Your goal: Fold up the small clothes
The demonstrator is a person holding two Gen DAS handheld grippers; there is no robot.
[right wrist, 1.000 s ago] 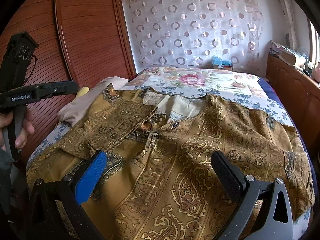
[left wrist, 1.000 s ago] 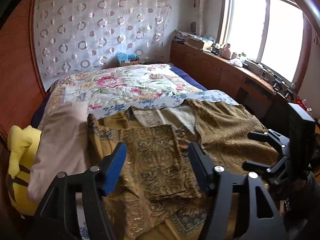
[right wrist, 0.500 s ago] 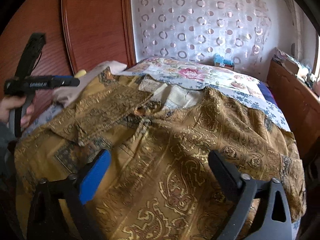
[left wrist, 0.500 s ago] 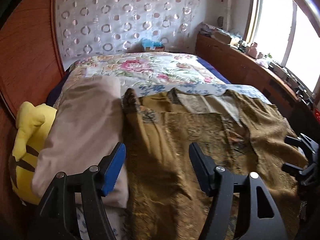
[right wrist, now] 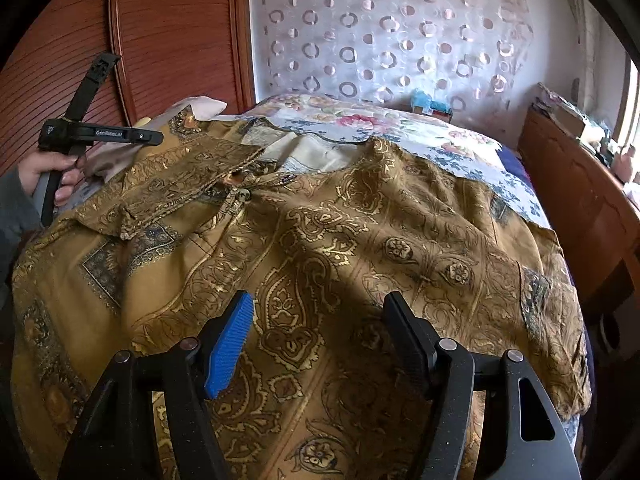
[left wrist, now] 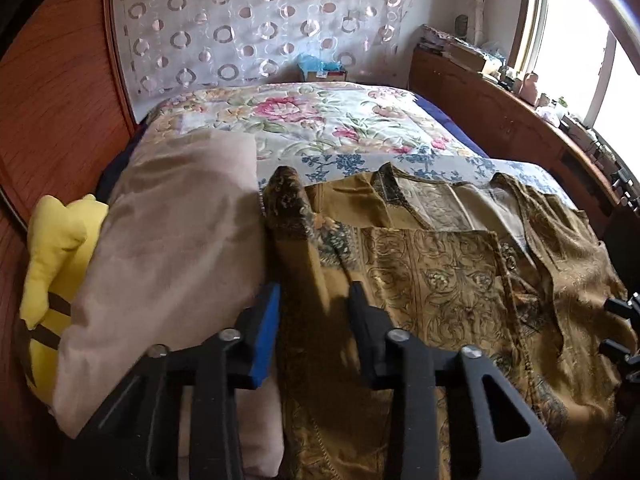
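Since a second ago, both tongs have narrowed and the left tongs (left wrist: 314,312) have dropped toward the golden patterned shirt (right wrist: 320,248) spread on the bed (left wrist: 320,120). Their jaws are closing around a raised fold at the shirt's edge, just beside a beige pillow (left wrist: 172,240). Right tongs (right wrist: 318,320) hover above the shirt's front, closing, gripping nothing.

My shirt (right wrist: 320,248) runs off the bottom edge in both views, and the pillow (left wrist: 172,248) hides most of the yellow plush toy (left wrist: 52,264).
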